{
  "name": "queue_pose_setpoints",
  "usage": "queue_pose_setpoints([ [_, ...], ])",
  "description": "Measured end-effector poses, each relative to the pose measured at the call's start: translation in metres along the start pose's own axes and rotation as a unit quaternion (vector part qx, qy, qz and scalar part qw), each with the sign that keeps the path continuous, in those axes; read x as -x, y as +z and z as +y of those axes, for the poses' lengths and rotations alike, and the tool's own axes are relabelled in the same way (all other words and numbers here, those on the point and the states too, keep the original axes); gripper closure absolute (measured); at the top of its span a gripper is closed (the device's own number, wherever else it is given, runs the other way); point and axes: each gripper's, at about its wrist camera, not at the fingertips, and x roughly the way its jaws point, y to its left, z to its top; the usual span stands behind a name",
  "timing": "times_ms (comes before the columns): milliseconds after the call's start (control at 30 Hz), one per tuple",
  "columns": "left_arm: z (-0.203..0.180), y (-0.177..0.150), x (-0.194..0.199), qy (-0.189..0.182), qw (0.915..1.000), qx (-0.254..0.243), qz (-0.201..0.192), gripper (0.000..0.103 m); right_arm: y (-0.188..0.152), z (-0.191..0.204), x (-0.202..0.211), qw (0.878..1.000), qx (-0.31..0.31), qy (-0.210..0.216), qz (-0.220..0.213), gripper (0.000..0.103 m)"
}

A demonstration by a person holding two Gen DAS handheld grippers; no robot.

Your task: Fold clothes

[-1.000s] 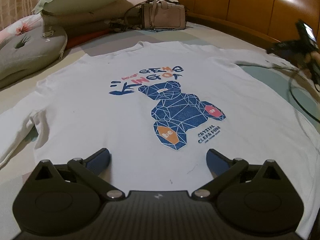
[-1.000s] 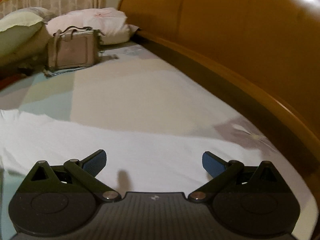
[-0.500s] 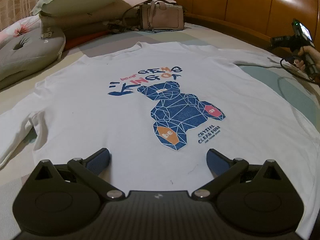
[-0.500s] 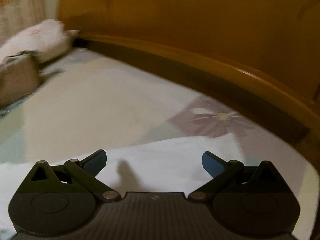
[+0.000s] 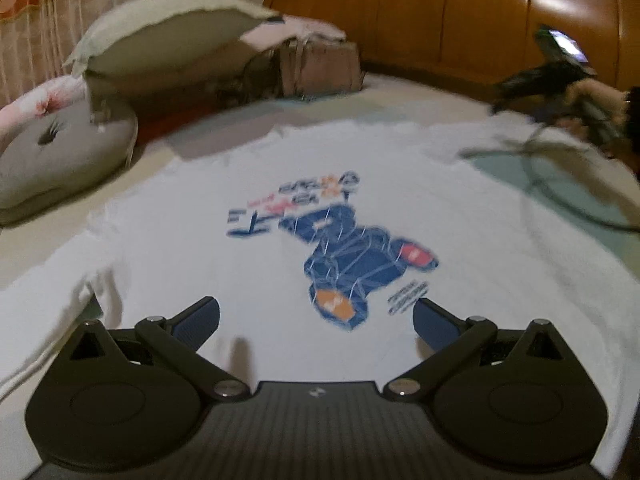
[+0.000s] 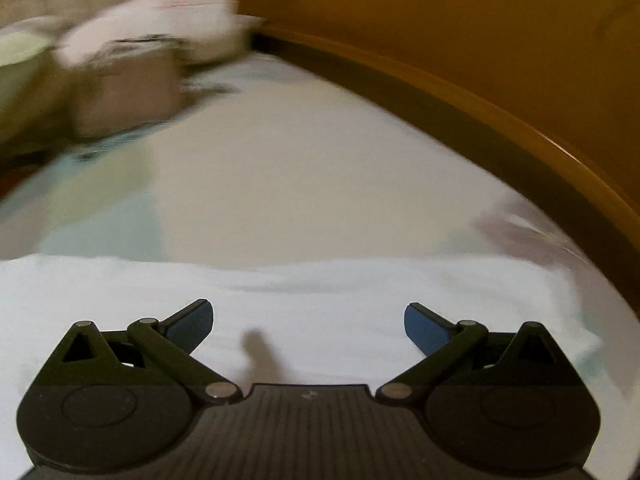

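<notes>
Both tools spread wide, the left tool point(image 5: 316, 316) low over the white shirt point(image 5: 460, 216), the right tool point(image 6: 309, 324) above its sleeve point(image 6: 320, 292).

Shirt print point(image 5: 332, 248) lettering blurred — handbag point(image 6: 124, 88) smeared.

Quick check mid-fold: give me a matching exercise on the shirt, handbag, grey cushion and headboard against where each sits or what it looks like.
Things:
1. white T-shirt
2. handbag
3. grey cushion
4. headboard

Descriptions:
A. glossy brown wood behind the bed
B. spread flat, bear print facing up
C. at the far end beside the pillows
D. round, tufted, at the shirt's left

Pairs: 1-B, 2-C, 3-D, 4-A
</notes>
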Motion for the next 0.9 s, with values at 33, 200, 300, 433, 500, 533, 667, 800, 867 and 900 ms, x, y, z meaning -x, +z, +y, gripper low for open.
queue_pose_setpoints([
  [33, 0.003, 0.0, 0.0, -0.004, 1.0, 0.003, 0.001, 0.001, 0.003, 0.019, -0.002, 1.0, 0.009, 0.02, 0.008, 0.0],
  [200, 0.017, -0.005, -0.012, -0.009, 0.9992, 0.021, 0.033, 0.001, 0.004, 0.097, -0.041, 0.995, 0.056, 0.045, 0.062, 0.0],
  [300, 0.023, -0.009, -0.019, -0.009, 0.9982, 0.031, 0.051, 0.001, -0.004, 0.127, -0.069, 0.994, 0.093, 0.007, 0.06, 0.0],
  [433, 0.03, -0.01, -0.019, -0.009, 0.9976, 0.043, 0.053, 0.001, 0.008, 0.133, -0.077, 0.998, 0.058, -0.02, 0.034, 0.0],
  [500, 0.036, -0.009, -0.015, -0.007, 0.9974, 0.055, 0.046, 0.001, 0.005, 0.138, -0.065, 0.998, 0.061, -0.001, 0.034, 0.0],
  [533, 0.04, -0.008, -0.013, -0.004, 0.9969, 0.065, 0.044, 0.001, 0.0, 0.143, -0.055, 0.997, 0.074, 0.021, 0.033, 0.0],
  [667, 0.057, -0.006, -0.009, 0.008, 0.9943, 0.099, 0.038, 0.001, -0.035, 0.16, 0.004, 0.985, 0.138, 0.099, 0.022, 0.0],
  [800, 0.066, -0.004, -0.01, 0.018, 0.9923, 0.113, 0.048, 0.001, -0.091, 0.176, 0.075, 0.958, 0.219, 0.184, 0.029, 0.0],
  [867, 0.066, -0.004, -0.009, 0.027, 0.9918, 0.114, 0.052, 0.001, -0.125, 0.187, 0.108, 0.938, 0.265, 0.222, 0.035, 0.0],
  [900, 0.066, -0.003, -0.009, 0.029, 0.9917, 0.113, 0.055, 0.001, -0.14, 0.194, 0.122, 0.927, 0.286, 0.239, 0.035, 0.0],
])
